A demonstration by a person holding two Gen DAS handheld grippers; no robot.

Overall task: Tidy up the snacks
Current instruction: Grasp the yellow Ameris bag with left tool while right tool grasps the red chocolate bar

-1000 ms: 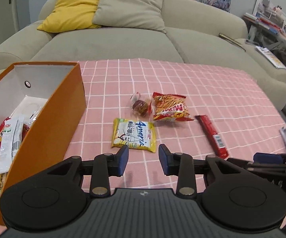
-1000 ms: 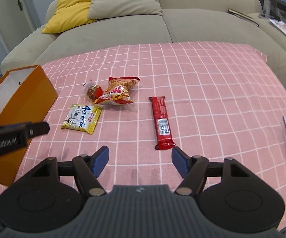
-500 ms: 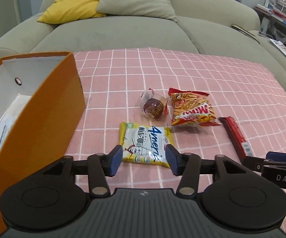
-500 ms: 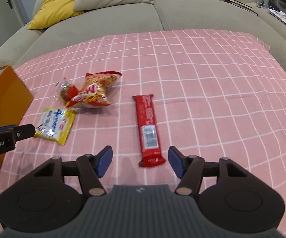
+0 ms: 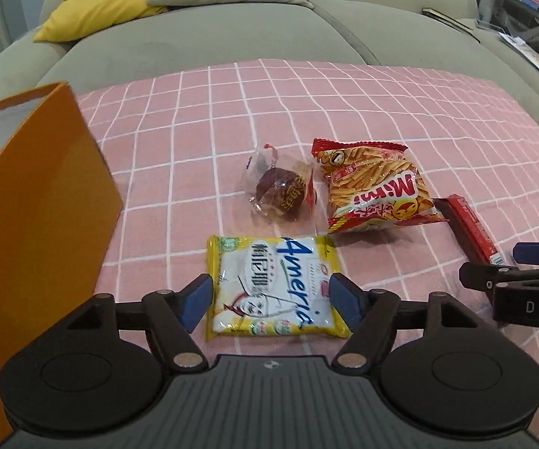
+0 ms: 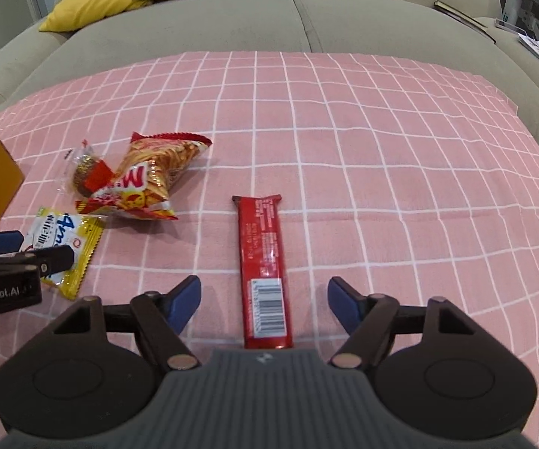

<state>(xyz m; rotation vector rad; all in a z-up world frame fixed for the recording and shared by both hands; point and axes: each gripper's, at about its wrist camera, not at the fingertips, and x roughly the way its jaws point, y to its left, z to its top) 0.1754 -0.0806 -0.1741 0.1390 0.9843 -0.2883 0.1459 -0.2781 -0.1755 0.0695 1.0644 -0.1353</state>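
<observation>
The left tongs [image 5: 269, 297] stand wide, their jaws just having opened, and straddle the yellow pack [image 5: 274, 287] without the pads pressing on it. The pack lies flat on the table [image 5: 202, 138], just right of the orange box [image 5: 37, 202]. It looks light, thin and crinkly, likely slippery film; pinching it across its short width at the near edge should bunch it enough to lift.

The right tongs [image 6: 264, 299] are also wide, jaws just having opened a little, with the red bar [image 6: 264, 262] lying between them, untouched, well right of the box. The bar looks stiffer and narrow; a grip across its sides near the barcode end seems safest. 2 more snacks lie beyond the pack.
</observation>
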